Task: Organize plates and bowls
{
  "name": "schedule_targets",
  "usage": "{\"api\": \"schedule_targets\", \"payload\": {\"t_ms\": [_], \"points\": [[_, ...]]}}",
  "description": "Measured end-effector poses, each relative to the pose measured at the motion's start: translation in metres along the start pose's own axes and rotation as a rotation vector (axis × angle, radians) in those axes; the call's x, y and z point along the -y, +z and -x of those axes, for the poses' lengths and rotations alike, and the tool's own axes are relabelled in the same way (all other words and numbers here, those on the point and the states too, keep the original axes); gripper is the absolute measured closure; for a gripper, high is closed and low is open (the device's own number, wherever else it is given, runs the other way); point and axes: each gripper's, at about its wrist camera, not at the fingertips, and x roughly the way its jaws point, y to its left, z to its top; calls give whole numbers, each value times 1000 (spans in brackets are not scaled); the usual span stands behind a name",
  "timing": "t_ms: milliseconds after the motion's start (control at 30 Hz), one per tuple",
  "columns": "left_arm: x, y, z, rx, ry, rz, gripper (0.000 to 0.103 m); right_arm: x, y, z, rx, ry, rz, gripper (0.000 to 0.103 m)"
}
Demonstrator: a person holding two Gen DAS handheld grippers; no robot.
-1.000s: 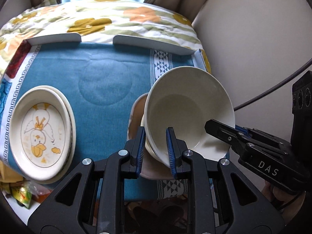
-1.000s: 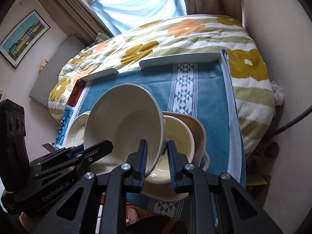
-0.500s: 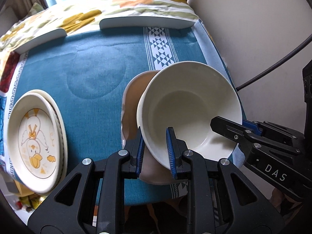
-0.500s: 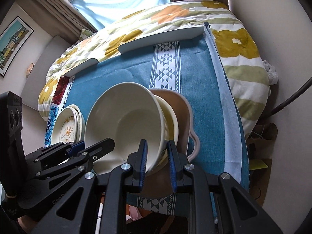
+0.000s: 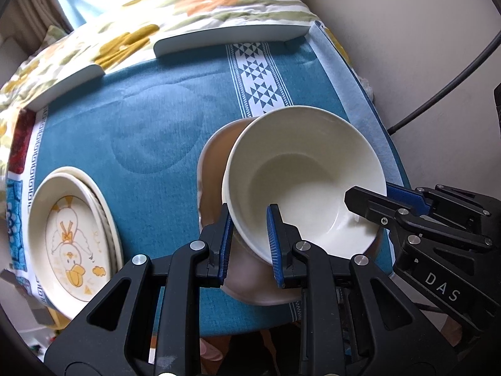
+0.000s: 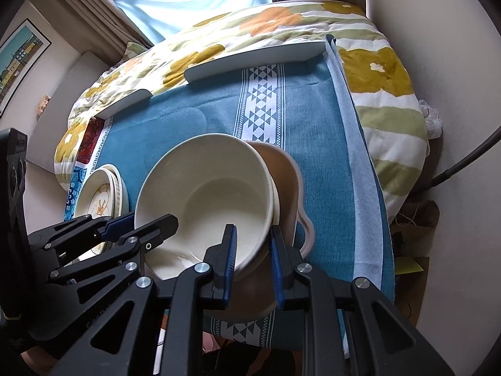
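Looking along your left gripper (image 5: 250, 238), you have its blue pads clamped on the near-left rim of the white bowl (image 5: 308, 175), one finger outside the wall and one inside. The bowl is tilted, sitting over the tan dish (image 5: 213, 169), which lies on the blue cloth (image 5: 150, 119) at the near right of the table. Your right gripper (image 5: 372, 195) comes in from the right, its black finger lying inside the bowl's right rim (the blue pad shows just outside the wall). At the near left sit the duck plates (image 5: 72, 244), a printed plate stacked on another, well apart from the bowl. A white board (image 5: 231, 36) lies along the far edge of the cloth, with the flowered quilt (image 5: 200, 3) beyond it.

From the right wrist, your right gripper (image 6: 253, 253) is closed on the bowl's (image 6: 203, 200) near-right rim, one pad inside and one outside. A second pale rim shows just under the bowl, nested inside the tan dish (image 6: 281, 172), whose handle curls out to the near right. Your left gripper (image 6: 141, 222) grips the bowl's left rim. The duck plates (image 6: 103, 194) rest further left, near the cloth's (image 6: 313, 131) edge.
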Motion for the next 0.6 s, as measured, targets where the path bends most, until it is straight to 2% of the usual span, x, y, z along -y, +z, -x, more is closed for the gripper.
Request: {"api": "schedule_targets", "payload": {"t_ms": [467,600], "points": [[3,-2,1,5,54,-39,84,-2,-1,3,-4,1,24,84],[1,-2,7,15,42,-23,84,-1,-3,6,4,17,12,84]]}}
